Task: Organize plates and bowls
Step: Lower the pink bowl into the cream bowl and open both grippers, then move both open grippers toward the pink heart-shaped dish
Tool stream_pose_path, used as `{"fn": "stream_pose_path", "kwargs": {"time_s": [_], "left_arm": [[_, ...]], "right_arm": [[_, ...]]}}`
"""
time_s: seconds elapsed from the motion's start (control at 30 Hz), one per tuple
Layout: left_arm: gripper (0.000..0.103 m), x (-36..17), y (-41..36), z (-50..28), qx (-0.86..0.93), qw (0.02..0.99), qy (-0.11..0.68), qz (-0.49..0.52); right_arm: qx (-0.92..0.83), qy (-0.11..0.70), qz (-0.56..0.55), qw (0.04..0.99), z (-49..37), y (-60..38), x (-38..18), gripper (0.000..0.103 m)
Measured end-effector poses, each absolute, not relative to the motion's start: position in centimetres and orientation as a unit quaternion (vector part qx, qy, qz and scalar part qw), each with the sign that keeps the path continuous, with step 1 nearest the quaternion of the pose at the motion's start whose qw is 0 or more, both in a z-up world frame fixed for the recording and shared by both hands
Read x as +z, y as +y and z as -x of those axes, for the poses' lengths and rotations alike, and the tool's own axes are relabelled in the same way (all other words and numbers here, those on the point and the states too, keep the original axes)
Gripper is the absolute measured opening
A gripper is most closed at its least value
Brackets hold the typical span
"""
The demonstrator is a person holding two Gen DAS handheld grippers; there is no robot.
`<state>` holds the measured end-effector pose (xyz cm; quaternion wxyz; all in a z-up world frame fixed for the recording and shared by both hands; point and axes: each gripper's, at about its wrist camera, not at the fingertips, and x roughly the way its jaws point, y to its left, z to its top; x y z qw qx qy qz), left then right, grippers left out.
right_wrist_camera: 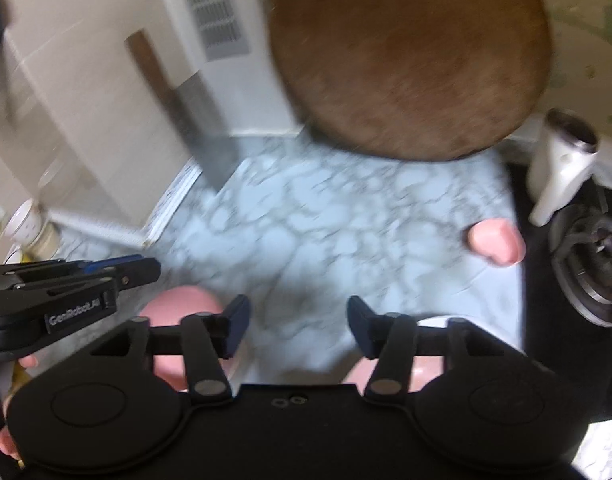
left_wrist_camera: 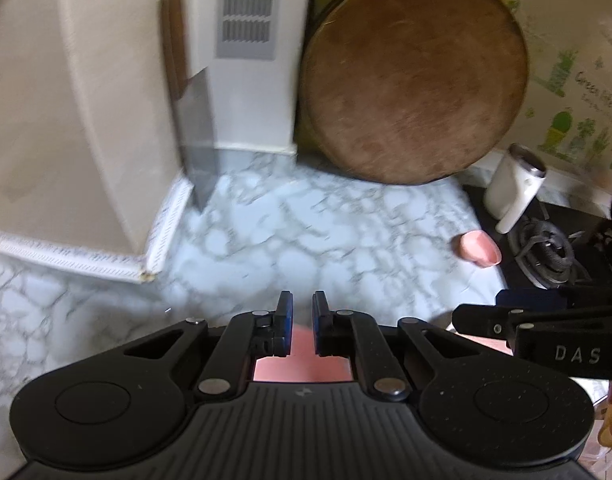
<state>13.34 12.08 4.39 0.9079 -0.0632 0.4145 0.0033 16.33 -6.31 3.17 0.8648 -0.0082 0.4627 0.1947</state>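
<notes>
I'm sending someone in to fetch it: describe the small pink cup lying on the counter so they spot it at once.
Find the big round wooden board leaning against the back wall. Below it and to its right, on the marble counter, right at the edge of the black stove, lies the small pink cup. It is tipped on its side, the only pink thing there.

We see a marble-patterned countertop (left_wrist_camera: 290, 236) filling the middle of the frame. A small pink cup (left_wrist_camera: 478, 249) lies tipped on it at right, and a round wooden board (left_wrist_camera: 415, 80) stands on edge at upper right.
</notes>
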Motion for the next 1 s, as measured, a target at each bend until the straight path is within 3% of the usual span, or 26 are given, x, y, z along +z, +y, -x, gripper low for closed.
{"fn": "stream_pose_path", "kwargs": {"time_s": [0.1, 0.27, 0.5, 0.63, 0.73, 1.0], "left_arm": [[0.018, 4.9, 10.9, -14.5, -0.008, 0.91, 0.409, 0.064], [0.046, 5.4, 8.4, -16.5, -0.023, 0.914, 0.402, 0.047], [0.061, 5.9, 3.9, -19.4, -0.051, 0.921, 0.385, 0.016], [0.08, 5.8, 1.9, -21.5, -0.067, 0.922, 0.38, 0.023], [0.08, 5.2, 0.0, -23.2, -0.074, 0.921, 0.382, 0.024], [0.08, 2.0, -4.2, -28.8, -0.08, 0.91, 0.405, 0.024]], "right_arm": [[0.175, 0.453, 0.0, 0.874, -17.2, -8.3, 3.7, 0.066], [0.143, 0.446, -0.013, 0.883, -18.7, -11.7, 4.0, 0.072], [0.109, 0.444, -0.024, 0.889, -20.6, -15.7, 3.4, 0.074], [0.101, 0.453, -0.022, 0.886, -22.1, -17.4, 2.5, 0.083], [0.097, 0.463, -0.028, 0.881, -23.7, -18.7, 1.6, 0.09], [0.082, 0.5, -0.054, 0.861, -28.0, -22.0, -1.5, 0.09]]}}
